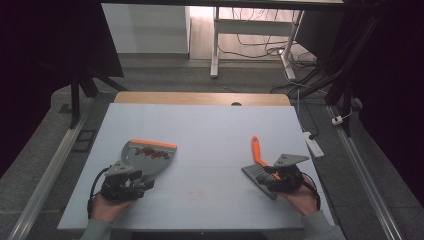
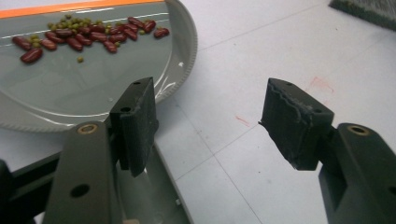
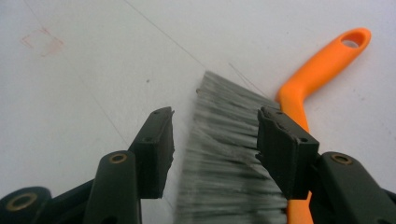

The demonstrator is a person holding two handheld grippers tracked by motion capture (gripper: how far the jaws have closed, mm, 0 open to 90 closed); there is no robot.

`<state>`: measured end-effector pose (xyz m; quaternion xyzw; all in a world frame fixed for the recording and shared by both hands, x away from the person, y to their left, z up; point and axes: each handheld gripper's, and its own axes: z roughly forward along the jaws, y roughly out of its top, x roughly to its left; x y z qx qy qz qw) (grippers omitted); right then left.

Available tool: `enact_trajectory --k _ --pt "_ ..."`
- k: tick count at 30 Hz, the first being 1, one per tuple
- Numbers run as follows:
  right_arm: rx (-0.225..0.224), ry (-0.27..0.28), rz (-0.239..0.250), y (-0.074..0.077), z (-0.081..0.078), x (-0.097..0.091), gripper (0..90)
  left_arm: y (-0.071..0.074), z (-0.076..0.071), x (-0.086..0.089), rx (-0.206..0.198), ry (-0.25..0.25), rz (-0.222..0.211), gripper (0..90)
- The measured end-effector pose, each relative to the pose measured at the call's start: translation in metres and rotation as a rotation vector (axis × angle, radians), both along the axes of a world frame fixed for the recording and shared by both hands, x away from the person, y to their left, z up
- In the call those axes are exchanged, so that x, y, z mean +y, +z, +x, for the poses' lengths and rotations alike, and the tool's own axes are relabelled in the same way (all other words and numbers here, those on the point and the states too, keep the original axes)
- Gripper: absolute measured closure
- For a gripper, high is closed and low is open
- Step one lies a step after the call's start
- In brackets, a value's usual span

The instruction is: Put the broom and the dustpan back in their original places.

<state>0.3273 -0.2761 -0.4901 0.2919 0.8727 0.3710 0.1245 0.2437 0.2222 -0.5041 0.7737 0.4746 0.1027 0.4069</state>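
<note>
- Two grippers rest on the white worktop (image 1: 210, 130): left gripper (image 2: 215, 123) fingers released beside the dustpan (image 1: 145, 157) holding swept beans (image 2: 88, 35).
- Right gripper (image 3: 215, 149) fingers spread, straddling the hand brush (image 3: 233, 154) bristles without clamping them — seemingly set down.

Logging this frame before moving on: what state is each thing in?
Grey plastic dustpan with orange lip: flat on the table, loaded.
Red and green beans: heaped near the pan's orange edge.
Orange-handled grey-bristled brush: lying flat, ungripped.
Left tongs: open, beside the pan.
Right tongs: open, straddling the bristles.
</note>
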Motion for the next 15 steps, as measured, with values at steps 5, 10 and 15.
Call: enact_trajectory --k 5,10,15 --pt "-0.007 -0.008 0.008 -0.0013 -0.0024 -0.0044 46.2 -0.0008 0.0006 -0.0037 0.006 -0.017 0.010 37.1" --pt "-0.018 0.001 0.010 -0.0010 -0.0027 -0.0039 46.3 -0.0011 0.0018 -0.0046 0.006 -0.024 0.010 37.5" --pt "-0.025 -0.002 0.011 -0.0009 -0.0027 -0.0039 46.3 -0.0018 0.0024 -0.0049 0.010 -0.027 0.008 37.4"
